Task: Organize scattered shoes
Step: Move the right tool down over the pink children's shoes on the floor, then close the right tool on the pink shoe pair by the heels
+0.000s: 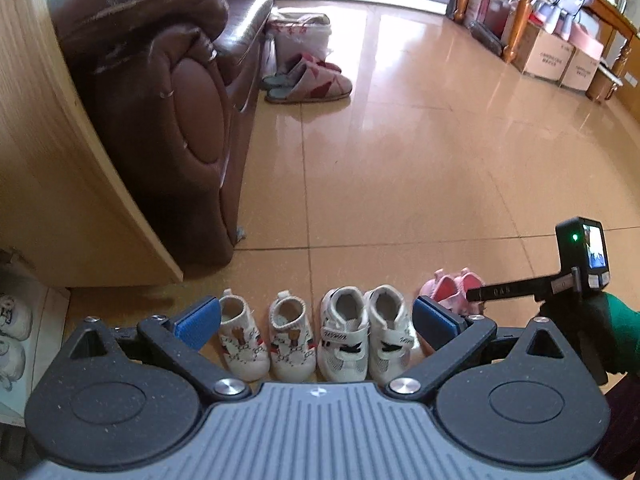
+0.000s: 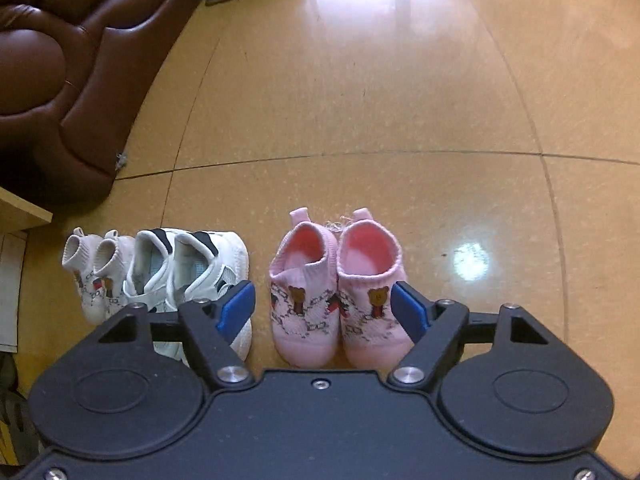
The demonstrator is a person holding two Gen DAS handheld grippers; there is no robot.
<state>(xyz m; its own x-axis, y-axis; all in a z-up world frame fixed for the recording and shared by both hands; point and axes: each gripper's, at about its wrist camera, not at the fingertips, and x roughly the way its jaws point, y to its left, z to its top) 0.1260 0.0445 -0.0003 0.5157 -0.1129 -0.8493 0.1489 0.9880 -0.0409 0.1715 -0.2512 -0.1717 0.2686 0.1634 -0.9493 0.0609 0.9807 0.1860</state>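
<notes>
Three pairs of small children's shoes stand side by side in a row on the tiled floor. From the left: white knit shoes with bear prints (image 1: 264, 336) (image 2: 94, 276), white strap sneakers (image 1: 364, 332) (image 2: 188, 280), pink knit bear shoes (image 2: 340, 292) (image 1: 448, 286). My left gripper (image 1: 316, 320) is open and hovers over the two white pairs, holding nothing. My right gripper (image 2: 324, 308) is open above the pink pair, its blue pads (image 2: 236, 306) either side of them without touching. The right tool with its small screen (image 1: 584, 256) shows in the left wrist view.
A brown leather sofa (image 1: 168, 92) and a light wooden cabinet (image 1: 48, 168) stand at the left. Pink and grey slippers (image 1: 308, 80) lie by the sofa, a white bag (image 1: 300, 32) behind them. Boxes (image 1: 552, 52) sit under a wooden table at far right. Open tiled floor (image 1: 420, 160) lies ahead.
</notes>
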